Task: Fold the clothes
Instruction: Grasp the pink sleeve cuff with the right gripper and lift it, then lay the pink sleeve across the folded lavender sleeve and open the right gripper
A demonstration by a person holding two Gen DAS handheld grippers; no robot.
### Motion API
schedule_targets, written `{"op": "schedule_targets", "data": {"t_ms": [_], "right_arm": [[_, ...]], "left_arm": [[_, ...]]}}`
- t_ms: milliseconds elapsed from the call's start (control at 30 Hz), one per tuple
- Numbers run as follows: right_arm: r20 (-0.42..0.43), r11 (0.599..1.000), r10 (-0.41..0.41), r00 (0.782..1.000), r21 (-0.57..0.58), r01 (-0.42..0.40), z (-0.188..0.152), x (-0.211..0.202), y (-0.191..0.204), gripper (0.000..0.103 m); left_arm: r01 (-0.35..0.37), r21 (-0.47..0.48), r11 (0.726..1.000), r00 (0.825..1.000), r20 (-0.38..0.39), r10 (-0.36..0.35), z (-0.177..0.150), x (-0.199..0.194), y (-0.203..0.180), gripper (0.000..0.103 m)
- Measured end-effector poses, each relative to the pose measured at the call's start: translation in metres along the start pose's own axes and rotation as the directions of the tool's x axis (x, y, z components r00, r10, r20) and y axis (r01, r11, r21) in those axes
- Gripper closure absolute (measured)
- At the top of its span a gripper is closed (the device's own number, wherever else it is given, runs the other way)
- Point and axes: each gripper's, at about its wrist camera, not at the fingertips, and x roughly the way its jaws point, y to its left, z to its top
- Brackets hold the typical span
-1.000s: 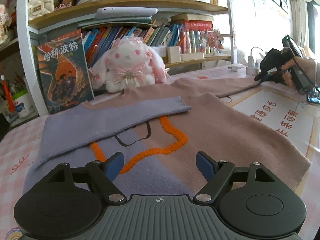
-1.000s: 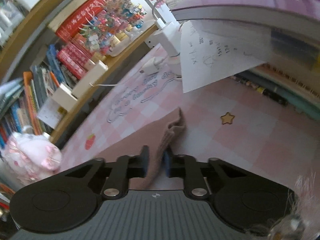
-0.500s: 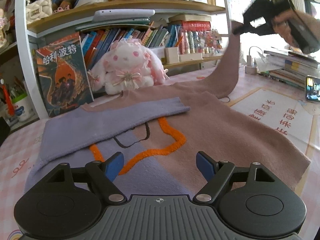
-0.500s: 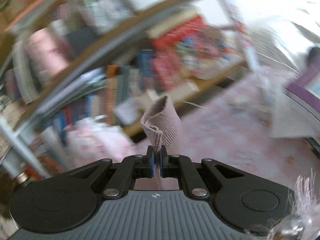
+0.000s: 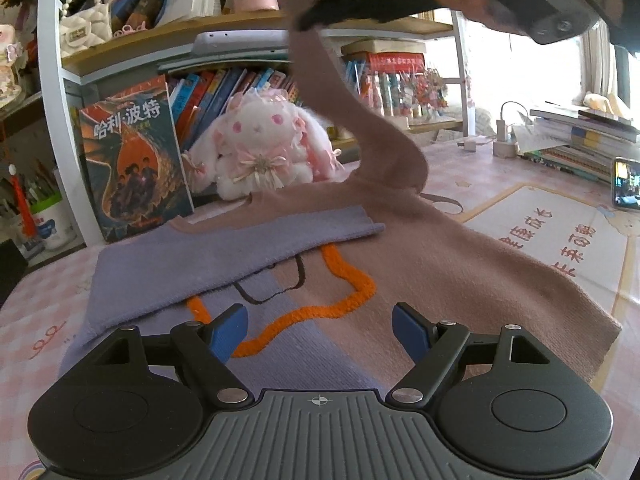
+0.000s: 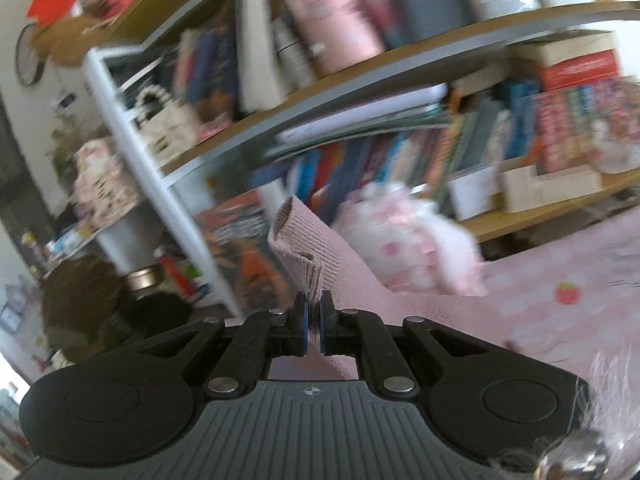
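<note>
The pink sleeve [image 6: 308,248] has risen, pinched by the right gripper [image 6: 314,326].

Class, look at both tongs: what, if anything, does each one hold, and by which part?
The right tongs pinch the sweater's pink sleeve at its ribbed cuff. The left tongs stand open over the sweater and hold nothing.

A: What is the sweater [image 5: 420,264] like?
B: Soft matt knit, its raised cuff [image 6: 308,248] ribbed, the orange outline [image 5: 340,304] fuzzy.
A: And the left tool [image 5: 320,334]?
B: Matt black plastic, steel rivets, ridged grey housing.
</note>
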Motion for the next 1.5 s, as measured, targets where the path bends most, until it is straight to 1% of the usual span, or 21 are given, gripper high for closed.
{"op": "schedule_targets", "data": {"t_ms": [100,200,400,567,600,633,667,733,767,833,967,1133,1233,1300,1400,1500], "right_arm": [[-0.032,0.999,0.041,0.999,-0.015,-0.041,-0.01,0.02,0.024,0.098],[-0.067,0.997,0.062,0.996,-0.034,-0.064,-0.022,0.038,0.043,0.098],[-0.157,0.998,0.054,0.986,-0.033,-0.06,-0.048,0.079,0.06,0.098],[-0.222,0.998,0.035,0.974,-0.035,-0.044,-0.068,0.103,0.066,0.098],[-0.236,0.998,0.039,0.971,-0.029,-0.047,-0.071,0.106,0.066,0.096],[-0.251,0.998,0.048,0.967,-0.018,-0.054,-0.074,0.108,0.066,0.092],[-0.263,0.998,0.061,0.963,-0.006,-0.065,-0.077,0.11,0.066,0.09],[-0.275,0.995,0.103,0.956,0.013,-0.104,-0.08,0.109,0.067,0.074],[-0.274,0.992,0.12,0.954,0.005,-0.123,-0.081,0.107,0.068,0.073],[-0.274,0.989,0.13,0.953,-0.027,-0.143,-0.082,0.1,0.073,0.072],[-0.279,0.986,0.138,0.95,-0.053,-0.159,-0.085,0.085,0.073,0.072],[-0.281,0.991,0.096,0.955,-0.068,-0.119,-0.092,0.062,0.059,0.072],[-0.275,0.993,0.111,0.955,-0.005,-0.117,-0.098,0.043,0.044,0.072],[-0.258,0.993,0.121,0.959,0.017,-0.121,-0.102,0.026,0.038,0.072],[-0.225,0.994,0.104,0.969,0.006,-0.106,-0.109,-0.002,0.031,0.072],[-0.192,0.996,0.084,0.978,-0.007,-0.087,-0.117,-0.032,0.024,0.072]], "left_arm": [[0.002,-0.01,1.0,1.0,0.006,-0.002,0.0,-0.001,0.001,0.022],[0.005,-0.023,1.0,1.0,0.01,-0.005,0.0,-0.001,0.003,0.021],[0.01,-0.052,0.999,1.0,0.021,-0.009,0.0,-0.003,0.007,0.021],[0.015,-0.077,0.997,1.0,0.008,-0.015,0.0,-0.001,0.01,0.021],[0.018,-0.08,0.997,1.0,0.004,-0.017,0.0,0.0,0.01,0.021],[0.019,-0.083,0.996,1.0,0.002,-0.019,-0.001,0.001,0.011,0.021],[0.018,-0.084,0.996,1.0,0.0,-0.018,-0.001,0.001,0.011,0.021],[0.016,-0.086,0.996,1.0,0.0,-0.016,-0.001,0.001,0.011,0.021],[0.014,-0.086,0.996,1.0,0.002,-0.014,-0.001,0.001,0.011,0.021],[0.009,-0.082,0.997,1.0,0.001,-0.009,-0.001,0.001,0.01,0.021],[-0.003,-0.069,0.998,1.0,-0.003,0.003,-0.001,0.0,0.008,0.021],[-0.014,-0.054,0.998,1.0,-0.004,0.014,0.0,0.0,0.003,0.021],[-0.018,-0.059,0.998,1.0,-0.004,0.018,0.0,0.001,0.004,0.021],[-0.02,-0.071,0.997,1.0,-0.001,0.02,0.0,0.001,0.006,0.021],[-0.047,-0.098,0.994,0.999,0.019,0.049,0.0,-0.003,0.01,0.021],[-0.094,-0.115,0.989,0.994,0.046,0.099,-0.003,-0.015,0.012,0.021]]}}
